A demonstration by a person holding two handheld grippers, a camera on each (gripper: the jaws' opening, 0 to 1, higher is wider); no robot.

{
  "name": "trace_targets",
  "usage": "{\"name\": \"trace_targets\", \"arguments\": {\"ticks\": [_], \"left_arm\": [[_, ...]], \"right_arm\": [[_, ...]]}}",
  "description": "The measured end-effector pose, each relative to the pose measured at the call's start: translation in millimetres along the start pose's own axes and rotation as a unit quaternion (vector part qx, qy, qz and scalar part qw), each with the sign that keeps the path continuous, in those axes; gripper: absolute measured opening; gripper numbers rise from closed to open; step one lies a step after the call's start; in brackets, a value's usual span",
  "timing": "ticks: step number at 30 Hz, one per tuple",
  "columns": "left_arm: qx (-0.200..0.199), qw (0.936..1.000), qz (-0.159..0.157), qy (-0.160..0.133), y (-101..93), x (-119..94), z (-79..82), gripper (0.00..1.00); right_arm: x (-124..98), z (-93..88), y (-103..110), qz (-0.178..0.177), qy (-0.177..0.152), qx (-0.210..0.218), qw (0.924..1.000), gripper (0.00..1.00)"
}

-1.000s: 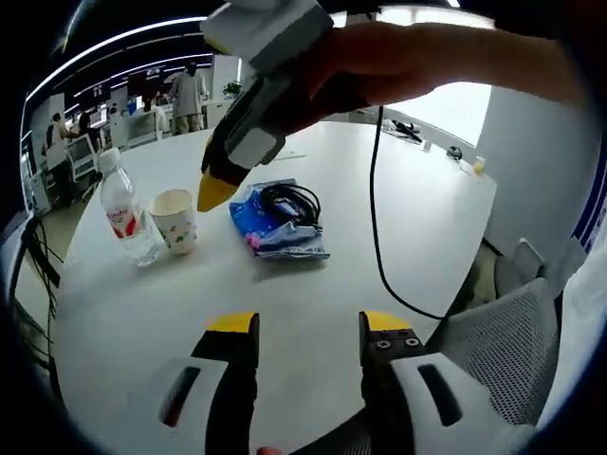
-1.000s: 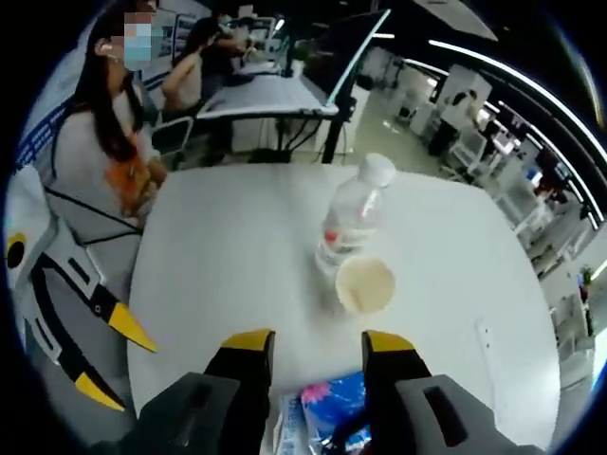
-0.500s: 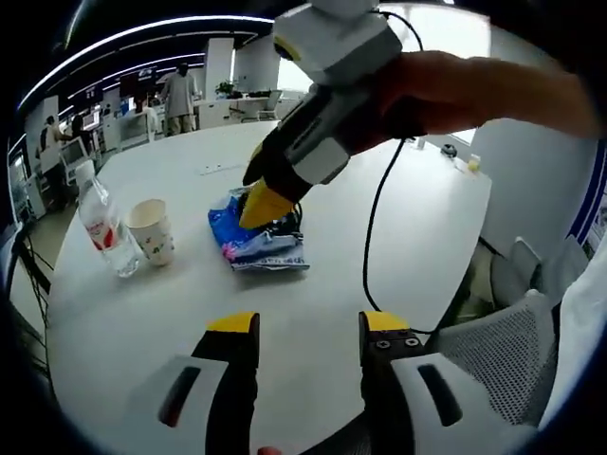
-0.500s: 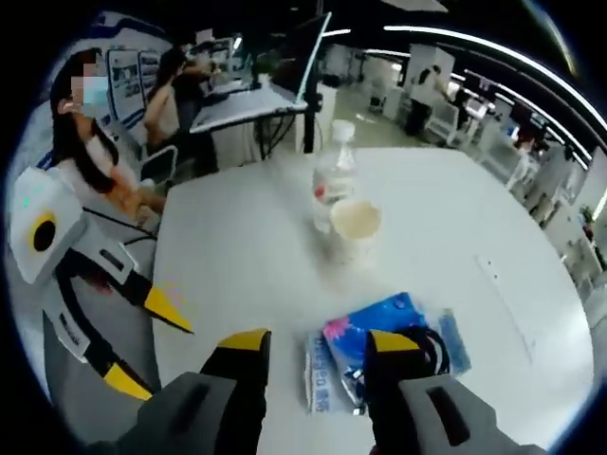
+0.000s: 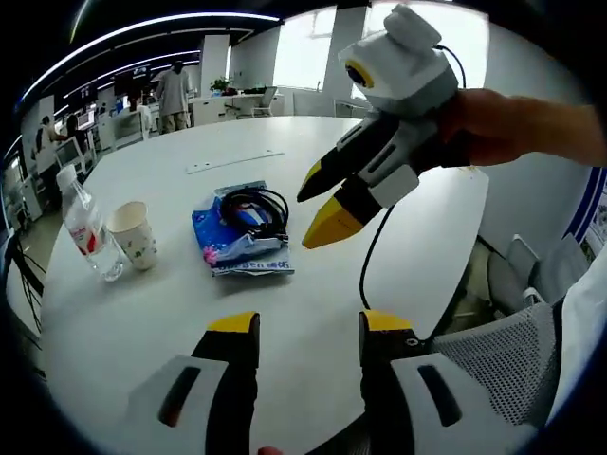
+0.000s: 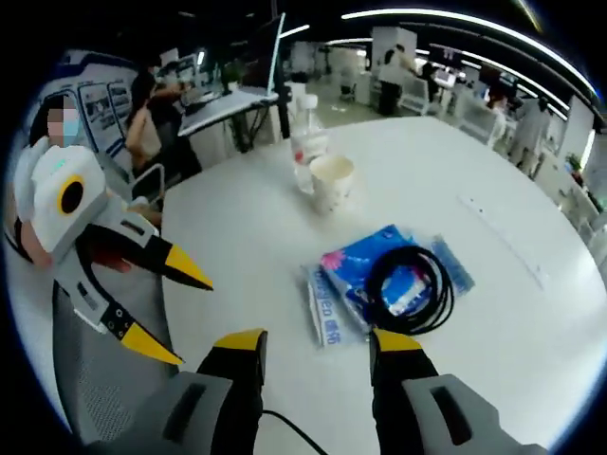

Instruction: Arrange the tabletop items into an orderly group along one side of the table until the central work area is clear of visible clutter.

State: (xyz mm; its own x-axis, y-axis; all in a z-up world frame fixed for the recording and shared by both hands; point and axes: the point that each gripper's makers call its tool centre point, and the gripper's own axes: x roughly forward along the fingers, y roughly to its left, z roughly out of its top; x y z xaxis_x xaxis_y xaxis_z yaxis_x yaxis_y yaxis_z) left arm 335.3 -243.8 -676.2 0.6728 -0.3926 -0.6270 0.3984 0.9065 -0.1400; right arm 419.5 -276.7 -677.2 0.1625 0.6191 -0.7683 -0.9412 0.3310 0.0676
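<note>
Cable (image 6: 410, 287) just beyond right fingers (image 6: 241, 343)

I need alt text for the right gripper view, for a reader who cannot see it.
The right gripper, jaws open and empty, hangs over a white table just short of a blue packet with a coiled black cable on it. Beyond stand a paper cup and water bottle; the left gripper enters at left.

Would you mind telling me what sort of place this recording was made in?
Most likely an open-plan office: a large round white table, rows of desks with people behind, a mesh office chair, and strip ceiling lights.
</note>
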Motion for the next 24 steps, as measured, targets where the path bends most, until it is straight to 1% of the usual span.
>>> {"name": "trace_targets", "arguments": {"ticks": [4,8,10,12,15,16,21,24], "left_arm": [[-0.005,1.0,0.003,0.001,1.8,1,0.1,0.4],[-0.008,1.0,0.004,0.003,2.4,4,-0.5,0.4],[-0.007,1.0,0.004,0.004,2.2,4,-0.5,0.4],[-0.008,0.9999,0.004,0.004,2.3,4,-0.4,0.4],[-0.012,0.9999,0.006,0.005,3.2,4,-1.2,0.4],[-0.012,0.9999,0.006,0.005,3.3,4,-1.7,0.4],[-0.015,0.9998,0.005,0.009,2.5,5,-5.4,0.4],[-0.015,0.9998,0.003,0.011,1.8,5,-6.3,0.4]], "right_arm": [[-8,-12.4,-4,-0.008,-0.004,0.024,0.9997,0.42],[-15,-28.8,-10,-0.018,-0.004,0.058,0.9982,0.41],[-18,-35.7,-13,-0.025,-0.006,0.076,0.9968,0.39],[-21,-40.8,-17,-0.031,-0.014,0.104,0.994,0.38],[-25,-47.8,-23,-0.043,-0.02,0.13,0.9903,0.41],[-26,-50.7,-23,-0.04,-0.022,0.139,0.9893,0.4],[-31,-60.7,-24,-0.041,-0.018,0.144,0.9885,0.42],[-33,-67.8,-24,-0.043,-0.006,0.141,0.989,0.42]]}}
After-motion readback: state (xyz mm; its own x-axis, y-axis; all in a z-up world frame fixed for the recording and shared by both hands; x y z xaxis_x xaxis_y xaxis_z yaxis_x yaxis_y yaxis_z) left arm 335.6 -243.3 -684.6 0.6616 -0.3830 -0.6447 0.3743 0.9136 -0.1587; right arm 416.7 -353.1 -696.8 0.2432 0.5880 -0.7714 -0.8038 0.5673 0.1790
